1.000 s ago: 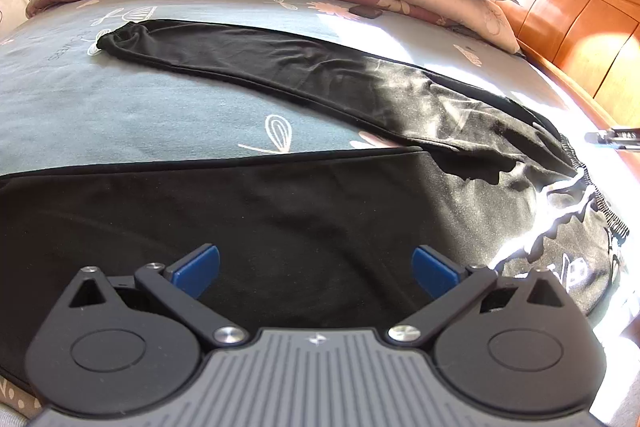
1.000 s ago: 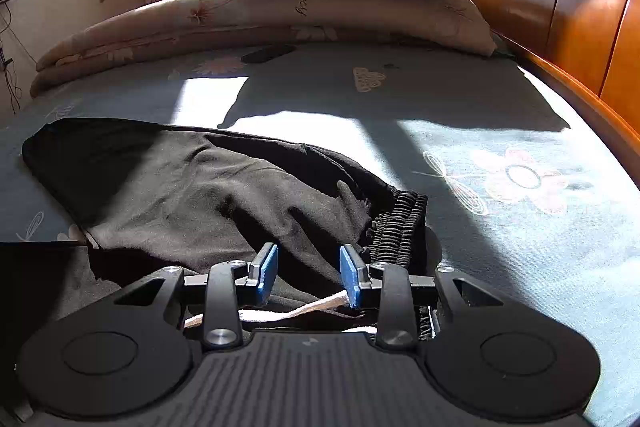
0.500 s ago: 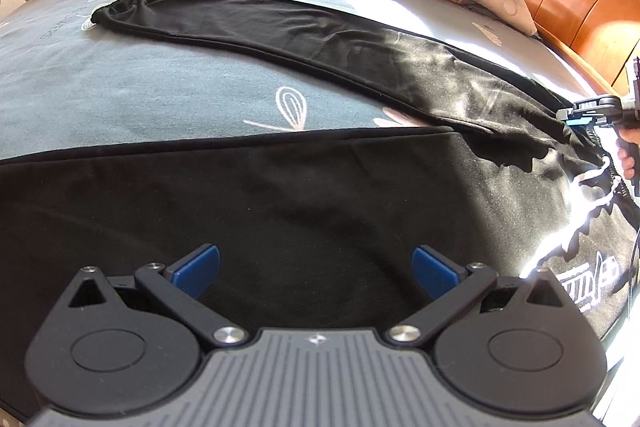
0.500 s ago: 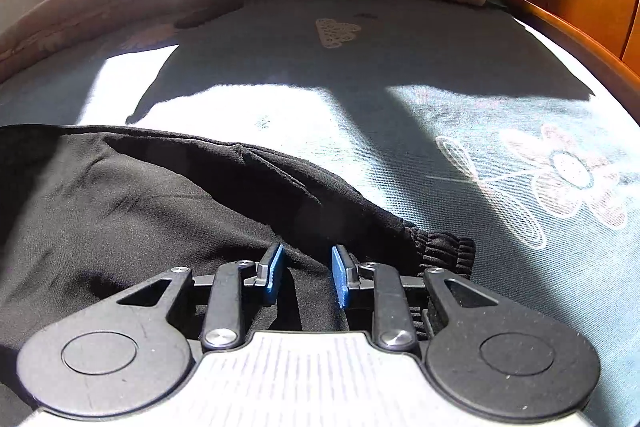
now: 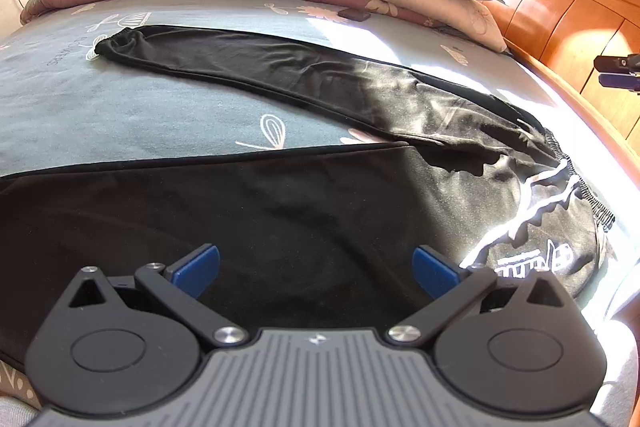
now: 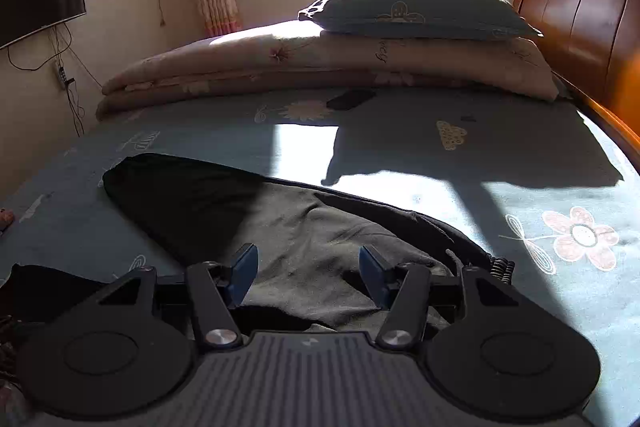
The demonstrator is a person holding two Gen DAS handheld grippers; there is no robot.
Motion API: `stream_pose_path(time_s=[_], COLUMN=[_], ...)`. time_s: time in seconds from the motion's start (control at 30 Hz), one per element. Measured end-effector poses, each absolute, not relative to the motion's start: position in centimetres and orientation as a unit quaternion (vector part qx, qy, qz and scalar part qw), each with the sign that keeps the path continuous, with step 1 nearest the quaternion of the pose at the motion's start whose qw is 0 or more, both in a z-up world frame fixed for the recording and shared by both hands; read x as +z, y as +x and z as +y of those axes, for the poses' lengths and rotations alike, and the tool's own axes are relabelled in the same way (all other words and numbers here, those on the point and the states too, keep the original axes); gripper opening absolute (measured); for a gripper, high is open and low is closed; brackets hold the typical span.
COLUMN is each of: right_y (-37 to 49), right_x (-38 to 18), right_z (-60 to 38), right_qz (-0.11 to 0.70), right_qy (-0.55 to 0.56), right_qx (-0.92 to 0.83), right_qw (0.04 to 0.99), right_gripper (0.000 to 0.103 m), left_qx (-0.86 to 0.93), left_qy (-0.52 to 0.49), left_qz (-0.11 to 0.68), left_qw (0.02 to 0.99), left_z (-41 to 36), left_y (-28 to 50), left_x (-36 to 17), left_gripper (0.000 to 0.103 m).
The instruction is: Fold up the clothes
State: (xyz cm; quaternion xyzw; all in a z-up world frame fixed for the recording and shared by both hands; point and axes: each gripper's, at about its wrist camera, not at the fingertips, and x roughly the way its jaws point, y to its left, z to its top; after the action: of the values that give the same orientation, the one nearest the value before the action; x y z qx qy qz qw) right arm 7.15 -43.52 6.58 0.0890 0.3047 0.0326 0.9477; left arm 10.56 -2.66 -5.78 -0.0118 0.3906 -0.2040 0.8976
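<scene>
Lying unfolded across the bed (image 5: 120, 115): black trousers (image 5: 320, 211), legs apart. Hovering wide open, empty, left hand-held gripper (image 5: 316, 269); opening over the cloth, gripping nothing, right hand-held gripper (image 6: 308, 273).

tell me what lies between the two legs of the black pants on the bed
Bare grey-blue bedsheet with a printed flower outline, shown in the left wrist view between the far leg and near leg.

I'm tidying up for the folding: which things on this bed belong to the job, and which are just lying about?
Belongs to the job:
black trousers, spread out flat
left tongs, open
right tongs, opening, nothing between them

Just lying about:
folded quilt
pillow on it
small dark object
</scene>
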Motion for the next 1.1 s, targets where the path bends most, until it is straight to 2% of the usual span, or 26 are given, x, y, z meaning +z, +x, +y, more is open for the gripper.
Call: stream_pose_path(time_s=[0.17, 0.33, 0.53, 0.63, 0.83, 0.9, 0.97, 1.1], right_y=[4.2, 3.4, 3.6, 3.3, 1.6, 0.8, 0.4, 1.1], right_x=[3.2, -5.8, -11.1, -11.6, -9.9, -8.8, -8.0, -8.7], right_z=[-37.8, -33.3, -30.4, -30.7, -29.6, -28.6, -27.1, -24.1], right_qz=[0.328, 0.367, 0.357, 0.351, 0.396, 0.391, 0.381, 0.39], right_qy=[0.072, 0.036, 0.027, 0.056, 0.075, 0.087, 0.084, 0.055], right_qx=[0.046, 0.001, -0.048, -0.048, -0.051, -0.035, -0.017, 0.006], right_qw=[0.941, 0.929, 0.933, 0.933, 0.914, 0.915, 0.921, 0.919], right_gripper=[0.075, 0.075, 0.076, 0.086, 0.089, 0.09, 0.097, 0.098], left_qx=[-0.216, -0.214, -0.195, -0.191, -0.197, -0.198, -0.198, -0.193], left_qy=[-0.018, -0.021, -0.025, -0.031, -0.027, -0.019, -0.009, -0.004], left_qz=[0.381, 0.377, 0.382, 0.384, 0.396, 0.399, 0.401, 0.405], left_qw=[0.899, 0.901, 0.903, 0.903, 0.897, 0.895, 0.894, 0.894], left_z=[-1.8, -0.5, 1.1, 1.6, 1.1, 0.6, 0.1, 0.0], left_y=[8.5, 7.2, 6.5, 6.4, 7.1, 7.2, 7.3, 7.2], left_x=[-5.0, -4.8, -5.2, -5.4, -6.4, -6.8, -7.1, -7.3], left_gripper=[0.102, 0.102, 0.102, 0.102, 0.102, 0.102, 0.102, 0.102])
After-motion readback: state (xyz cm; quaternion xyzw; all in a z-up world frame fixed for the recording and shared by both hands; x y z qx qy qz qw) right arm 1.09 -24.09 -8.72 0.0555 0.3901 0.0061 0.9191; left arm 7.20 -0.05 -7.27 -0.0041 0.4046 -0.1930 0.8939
